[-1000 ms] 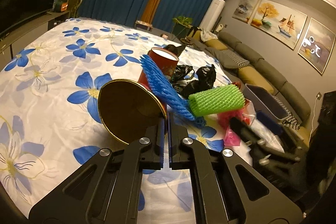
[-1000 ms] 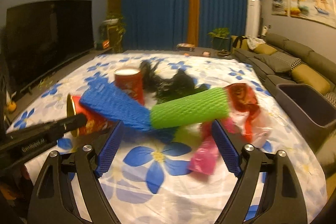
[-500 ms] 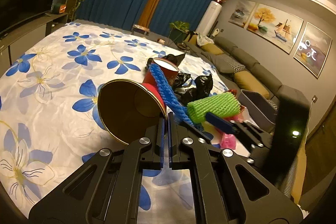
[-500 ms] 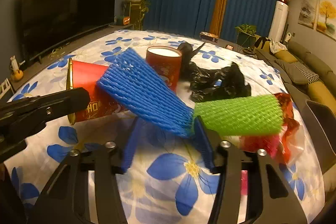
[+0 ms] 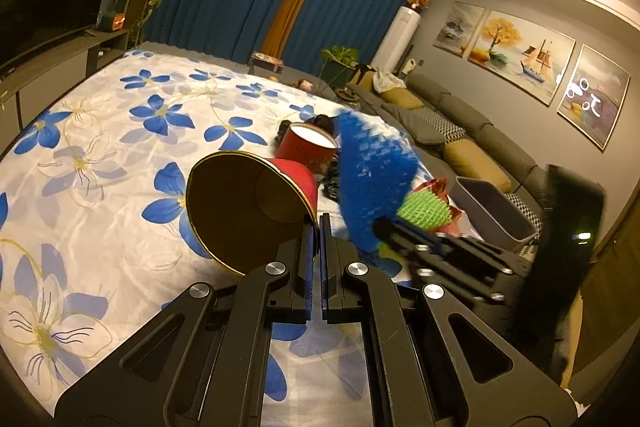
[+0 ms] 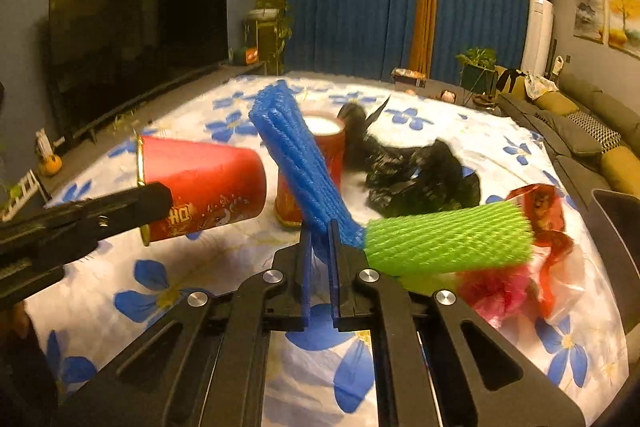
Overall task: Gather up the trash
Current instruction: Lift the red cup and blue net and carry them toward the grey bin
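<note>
My left gripper (image 5: pixel 319 227) is shut on the rim of a red paper cup (image 5: pixel 248 215) with a gold inside, held on its side above the flowered sheet (image 5: pixel 100 147). From the right wrist view the same cup (image 6: pixel 200 187) hangs at the left in the left gripper (image 6: pixel 160 197). My right gripper (image 6: pixel 318 233) has its jaws closing, the pads pressing the lower end of a blue foam net (image 6: pixel 296 163) that sticks up and to the left. A green foam net (image 6: pixel 448 239) juts right from beside the fingers; whether it is gripped too I cannot tell.
A second red cup (image 6: pixel 320 163) stands upright behind the blue net. A black plastic bag (image 6: pixel 420 175), a red snack wrapper (image 6: pixel 540 211) and a pink wrapper (image 6: pixel 496 291) lie on the sheet. A grey bin (image 5: pixel 496 211) stands by the sofa (image 5: pixel 472 131).
The right jaws went from wide apart to pinched on the blue foam net, which now stands more upright. The left gripper still holds the red cup in about the same place.
</note>
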`<state>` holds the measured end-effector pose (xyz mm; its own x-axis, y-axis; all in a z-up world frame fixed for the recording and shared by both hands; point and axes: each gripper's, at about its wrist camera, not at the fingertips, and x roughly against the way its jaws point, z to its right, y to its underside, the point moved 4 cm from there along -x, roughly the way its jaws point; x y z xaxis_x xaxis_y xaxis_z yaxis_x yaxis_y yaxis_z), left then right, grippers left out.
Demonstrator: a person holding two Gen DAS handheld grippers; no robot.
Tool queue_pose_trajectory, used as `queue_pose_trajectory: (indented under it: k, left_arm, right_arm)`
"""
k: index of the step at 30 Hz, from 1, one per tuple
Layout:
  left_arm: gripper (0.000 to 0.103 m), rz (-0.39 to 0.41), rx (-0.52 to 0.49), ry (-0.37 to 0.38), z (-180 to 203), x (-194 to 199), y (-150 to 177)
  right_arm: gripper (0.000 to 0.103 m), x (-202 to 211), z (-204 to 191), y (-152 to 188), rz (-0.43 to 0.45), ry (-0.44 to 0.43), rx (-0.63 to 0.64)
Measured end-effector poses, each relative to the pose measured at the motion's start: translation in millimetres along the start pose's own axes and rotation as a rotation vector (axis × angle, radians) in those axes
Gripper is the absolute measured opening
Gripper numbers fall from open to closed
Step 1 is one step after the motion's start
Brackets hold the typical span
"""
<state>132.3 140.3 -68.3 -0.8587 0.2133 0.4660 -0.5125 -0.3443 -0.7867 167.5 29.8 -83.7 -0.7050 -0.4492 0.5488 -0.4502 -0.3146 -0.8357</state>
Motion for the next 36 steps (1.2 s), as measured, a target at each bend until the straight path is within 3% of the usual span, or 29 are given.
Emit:
queue_pose_trajectory:
  k: [8, 14, 36]
  left_arm:
    - [0.001, 0.014, -0.027, -0.006, 11, 6, -1]
    - [0.001, 0.017, -0.054, 0.000, 24, 8, 1]
    - [0.001, -0.013, -0.136, 0.042, 71, 1, 13]
  right_arm:
    - [0.008, 56, 29, -11, 0.111, -0.022, -0.096]
    - [0.008, 87, 59, -13, 0.172, 0.026, -0.161]
    - [0.008, 154, 119, 0, 0.287, 0.131, -0.289]
